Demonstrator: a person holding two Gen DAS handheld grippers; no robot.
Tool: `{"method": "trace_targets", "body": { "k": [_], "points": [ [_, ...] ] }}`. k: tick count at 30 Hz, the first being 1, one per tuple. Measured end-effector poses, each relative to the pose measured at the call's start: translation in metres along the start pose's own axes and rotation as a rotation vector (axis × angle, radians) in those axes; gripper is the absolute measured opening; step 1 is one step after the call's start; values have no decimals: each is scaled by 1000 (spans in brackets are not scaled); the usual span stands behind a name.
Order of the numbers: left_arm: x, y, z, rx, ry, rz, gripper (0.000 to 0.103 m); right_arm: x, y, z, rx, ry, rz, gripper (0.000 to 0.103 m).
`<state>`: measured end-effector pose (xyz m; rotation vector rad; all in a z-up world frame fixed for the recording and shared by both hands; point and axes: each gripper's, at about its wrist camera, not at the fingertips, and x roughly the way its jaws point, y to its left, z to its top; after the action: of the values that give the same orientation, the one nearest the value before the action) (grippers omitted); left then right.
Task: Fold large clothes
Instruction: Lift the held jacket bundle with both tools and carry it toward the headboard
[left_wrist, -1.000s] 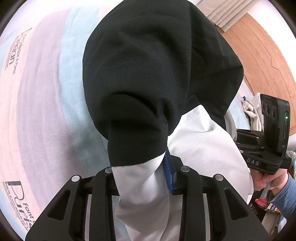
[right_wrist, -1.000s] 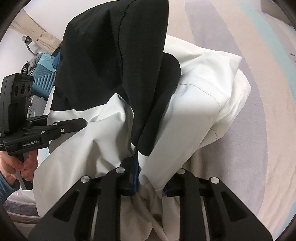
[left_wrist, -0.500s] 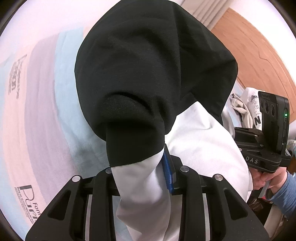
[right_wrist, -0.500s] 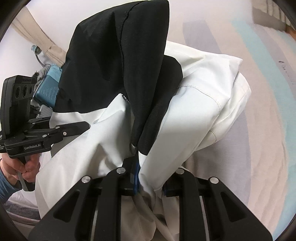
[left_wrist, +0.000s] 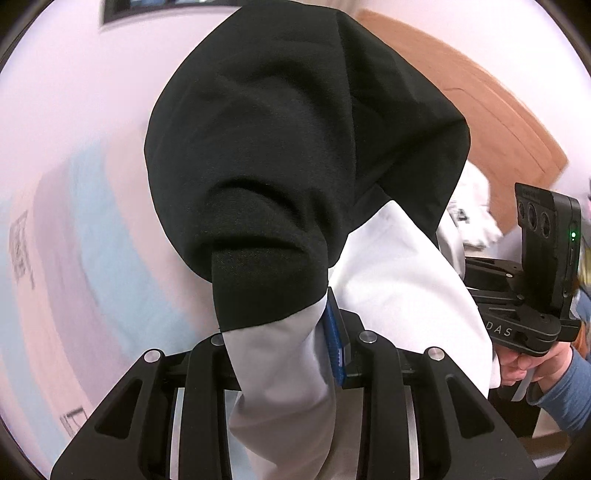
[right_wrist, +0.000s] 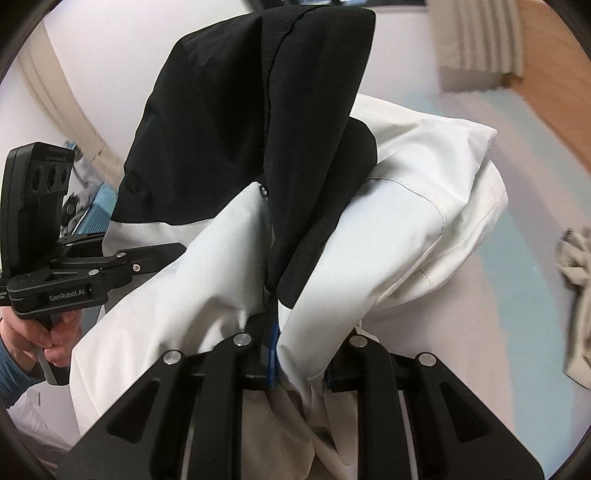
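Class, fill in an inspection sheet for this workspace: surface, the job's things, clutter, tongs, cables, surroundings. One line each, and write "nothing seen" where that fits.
Surface: striped bed sheet in pastel bands, blurred.
Job's things: black-and-white jacket bunched, hanging between both tongs.
Clutter: crumpled beige cloth on the sheet; white printed garment beyond the jacket.
Tongs: left tongs shut on the jacket's white part; right tongs likewise shut on it.
Cables: nothing seen.
Surroundings: wooden headboard, white wall, curtain, blue bag.

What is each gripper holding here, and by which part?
Both hold one black-and-white fabric jacket: left gripper clamps a bunched white section below black trim, right gripper a gathered white fold.
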<state>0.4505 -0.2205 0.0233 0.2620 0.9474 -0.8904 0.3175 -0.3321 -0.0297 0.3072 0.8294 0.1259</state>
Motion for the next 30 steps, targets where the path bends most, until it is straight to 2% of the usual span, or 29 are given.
{"method": "trace_targets", "body": {
  "k": [4, 9, 18, 22, 26, 30],
  "points": [
    [-2, -52, 24, 51, -23, -40, 29, -48, -30, -2, 23, -48, -44, 17],
    [16, -127, 57, 113, -44, -80, 29, -114, -97, -5, 48, -105, -104, 17],
    [87, -302, 134, 205, -62, -201, 29, -231, -246, -3, 118, -130, -259, 17],
    [122, -374, 173, 213, -73, -271, 29, -282, -309, 6, 139, -133, -330, 17],
    [160, -431, 208, 226, -71, -327, 29, -310, -371, 19, 166, -126, -393, 17],
    [223, -471, 238, 228, -52, -362, 29, -310, -434, 35, 202, -97, -434, 17]
  ]
}}
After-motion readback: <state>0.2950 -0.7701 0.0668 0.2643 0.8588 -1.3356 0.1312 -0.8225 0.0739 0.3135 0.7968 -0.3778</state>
